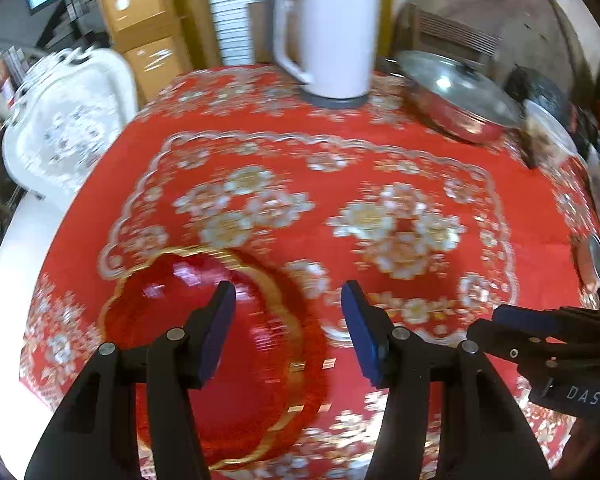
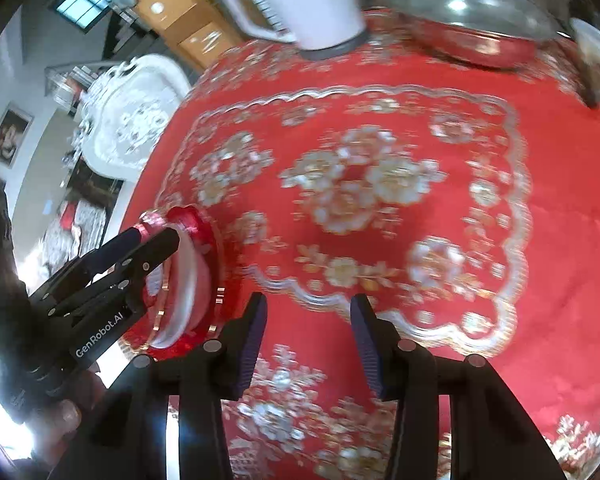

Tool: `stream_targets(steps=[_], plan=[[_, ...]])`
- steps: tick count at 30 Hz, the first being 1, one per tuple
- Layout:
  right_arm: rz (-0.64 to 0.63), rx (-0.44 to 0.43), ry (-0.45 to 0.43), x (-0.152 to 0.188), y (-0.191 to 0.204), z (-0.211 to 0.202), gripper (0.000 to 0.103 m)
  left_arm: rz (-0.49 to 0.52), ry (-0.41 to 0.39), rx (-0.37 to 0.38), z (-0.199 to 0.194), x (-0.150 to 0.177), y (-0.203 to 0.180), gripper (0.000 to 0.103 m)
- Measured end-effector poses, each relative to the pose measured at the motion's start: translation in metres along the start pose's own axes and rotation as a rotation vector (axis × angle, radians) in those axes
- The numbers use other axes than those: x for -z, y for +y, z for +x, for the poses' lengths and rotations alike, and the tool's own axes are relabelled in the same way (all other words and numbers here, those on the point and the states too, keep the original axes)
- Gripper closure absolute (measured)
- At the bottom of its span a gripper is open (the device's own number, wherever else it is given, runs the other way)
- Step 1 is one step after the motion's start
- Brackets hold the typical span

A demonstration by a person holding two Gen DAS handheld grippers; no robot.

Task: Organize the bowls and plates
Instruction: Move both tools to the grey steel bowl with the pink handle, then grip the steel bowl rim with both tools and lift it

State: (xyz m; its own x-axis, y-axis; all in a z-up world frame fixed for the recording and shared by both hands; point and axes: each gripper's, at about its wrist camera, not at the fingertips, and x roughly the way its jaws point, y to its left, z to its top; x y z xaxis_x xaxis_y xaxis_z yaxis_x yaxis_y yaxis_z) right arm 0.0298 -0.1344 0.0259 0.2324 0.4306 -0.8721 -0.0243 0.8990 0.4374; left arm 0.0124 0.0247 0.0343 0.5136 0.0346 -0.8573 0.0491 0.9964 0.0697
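A stack of red, gold-rimmed scalloped dishes (image 1: 252, 360) rests on the red floral tablecloth (image 1: 380, 168) near its left edge. My left gripper (image 1: 288, 332) is open: its left finger hangs over the top dish's inside and its right finger stands outside the rim. In the right wrist view the same stack (image 2: 196, 240) shows white between its red layers, with the left gripper (image 2: 156, 240) reaching onto it. My right gripper (image 2: 310, 340) is open with nothing between its fingers, just right of the stack. Its tips (image 1: 484, 322) also show beside the left gripper.
A white electric kettle (image 1: 328, 32) and a lidded steel pan (image 1: 456, 92) stand at the table's far side. Another plate (image 1: 548, 128) and small items crowd the right edge. A white ornate chair (image 1: 68, 120) stands off the table's left side.
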Motion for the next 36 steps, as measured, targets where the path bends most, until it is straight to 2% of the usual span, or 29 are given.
stream_targets(steps=[4, 13, 20, 26, 31, 36], plan=[[0.078, 0.019, -0.025, 0.007, -0.039, -0.016, 0.056, 0.068, 0.004, 0.055, 0.003, -0.006, -0.044, 0.044], [0.267, 0.082, -0.097, 0.031, -0.138, -0.064, 0.056, 0.227, 0.03, 0.202, 0.005, -0.02, -0.159, 0.044], [0.481, 0.166, -0.189, 0.059, -0.243, -0.118, 0.054, 0.339, 0.067, 0.322, 0.009, -0.033, -0.258, 0.044], [0.649, 0.252, -0.279, 0.082, -0.325, -0.166, 0.05, 0.412, 0.09, 0.386, 0.015, -0.044, -0.337, 0.044], [0.712, 0.286, -0.297, 0.083, -0.361, -0.179, 0.05, 0.446, 0.127, 0.431, 0.025, -0.054, -0.387, 0.044], [0.747, 0.262, -0.29, 0.08, -0.38, -0.173, 0.05, 0.477, 0.174, 0.445, 0.043, -0.056, -0.421, 0.044]])
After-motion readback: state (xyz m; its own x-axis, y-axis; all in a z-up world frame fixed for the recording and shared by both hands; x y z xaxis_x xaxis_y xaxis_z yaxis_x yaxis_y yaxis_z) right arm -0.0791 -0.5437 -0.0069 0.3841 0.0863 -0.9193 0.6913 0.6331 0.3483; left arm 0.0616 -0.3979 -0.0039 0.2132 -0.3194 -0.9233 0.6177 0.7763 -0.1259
